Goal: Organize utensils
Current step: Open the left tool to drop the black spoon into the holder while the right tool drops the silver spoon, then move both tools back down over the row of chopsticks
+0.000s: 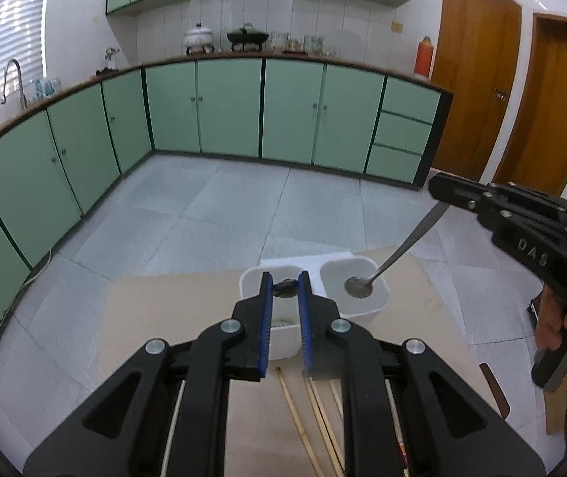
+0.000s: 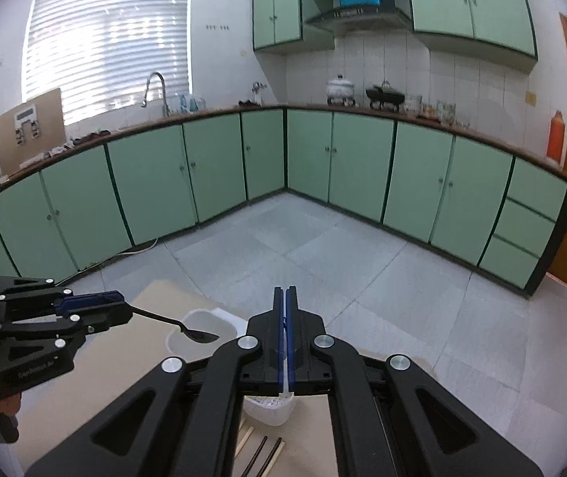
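My left gripper [image 1: 284,278] is shut on the handle of a black spoon [image 1: 286,287] and holds it above the left white bin [image 1: 252,278]; the right wrist view shows that spoon [image 2: 200,334] sticking out of the left gripper [image 2: 118,306] over a bin [image 2: 220,324]. My right gripper [image 1: 436,190] is shut on the handle of a metal spoon [image 1: 359,287], whose bowl hangs inside the right white bin [image 1: 381,298]. In the right wrist view the right gripper [image 2: 285,292] pinches a thin pale handle.
The bins stand on a tan mat [image 1: 188,310] on the table. Several wooden chopsticks [image 1: 297,417] lie on the mat near me; dark chopsticks [image 2: 267,455] show in the right wrist view. Green kitchen cabinets [image 1: 228,107] and brown doors [image 1: 474,79] are beyond.
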A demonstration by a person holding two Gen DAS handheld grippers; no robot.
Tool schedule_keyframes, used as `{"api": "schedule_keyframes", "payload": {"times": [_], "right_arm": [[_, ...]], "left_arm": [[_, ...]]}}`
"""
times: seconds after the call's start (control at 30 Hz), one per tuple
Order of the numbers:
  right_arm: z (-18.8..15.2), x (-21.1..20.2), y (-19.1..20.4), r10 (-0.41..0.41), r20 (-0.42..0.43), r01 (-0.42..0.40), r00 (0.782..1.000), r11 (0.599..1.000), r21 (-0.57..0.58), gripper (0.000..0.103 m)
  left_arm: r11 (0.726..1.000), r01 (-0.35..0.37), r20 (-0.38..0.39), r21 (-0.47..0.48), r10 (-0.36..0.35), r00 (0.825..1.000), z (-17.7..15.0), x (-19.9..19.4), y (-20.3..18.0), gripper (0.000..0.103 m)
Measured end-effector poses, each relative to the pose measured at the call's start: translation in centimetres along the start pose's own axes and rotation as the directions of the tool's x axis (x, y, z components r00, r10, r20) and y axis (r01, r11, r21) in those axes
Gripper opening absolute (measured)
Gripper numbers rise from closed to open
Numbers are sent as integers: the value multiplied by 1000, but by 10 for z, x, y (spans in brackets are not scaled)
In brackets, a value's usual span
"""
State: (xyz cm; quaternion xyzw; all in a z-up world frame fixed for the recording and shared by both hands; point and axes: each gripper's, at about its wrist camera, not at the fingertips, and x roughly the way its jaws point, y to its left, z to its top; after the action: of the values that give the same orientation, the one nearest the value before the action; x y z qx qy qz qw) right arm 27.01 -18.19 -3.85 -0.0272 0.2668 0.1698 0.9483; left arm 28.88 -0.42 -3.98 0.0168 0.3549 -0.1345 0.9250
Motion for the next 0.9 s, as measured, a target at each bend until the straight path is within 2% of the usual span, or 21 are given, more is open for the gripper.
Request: {"api": "schedule_keyframes", "payload": {"times": [0.23, 0.3, 0.43, 0.57, 0.67, 0.8, 0.9], "right_arm": [[-27, 32, 2, 5, -77, -3, 997, 1000, 22, 2], [-32, 33, 3, 8, -80, -5, 997, 999, 32, 5], [-39, 28, 3, 7, -78, -4, 997, 999, 39, 11], [-42, 7, 2, -2, -33, 4, 999, 998, 59, 29], [-53, -12, 4, -16, -7, 17, 1000, 998, 61, 40], [-80, -39, 8, -53, 23, 51, 998, 995, 86, 64], [-115, -58, 13, -90, 20, 87, 996, 989, 120, 70]], "left_arm": [[999, -28, -55, -28, 26, 998, -12, 38, 8, 13], [999, -36, -61, -40, 33, 998, -14, 43, 10, 13], [998, -33, -54, -51, 30, 998, -18, 42, 12, 26], [997, -37, -4, -61, 37, 999, -23, 22, 11, 34], [996, -49, 51, -72, 53, 997, -33, -2, 8, 44], [992, -89, 114, -93, 99, 989, -64, -32, 3, 57], [988, -118, 129, -102, 131, 983, -97, -45, -1, 63]]}}
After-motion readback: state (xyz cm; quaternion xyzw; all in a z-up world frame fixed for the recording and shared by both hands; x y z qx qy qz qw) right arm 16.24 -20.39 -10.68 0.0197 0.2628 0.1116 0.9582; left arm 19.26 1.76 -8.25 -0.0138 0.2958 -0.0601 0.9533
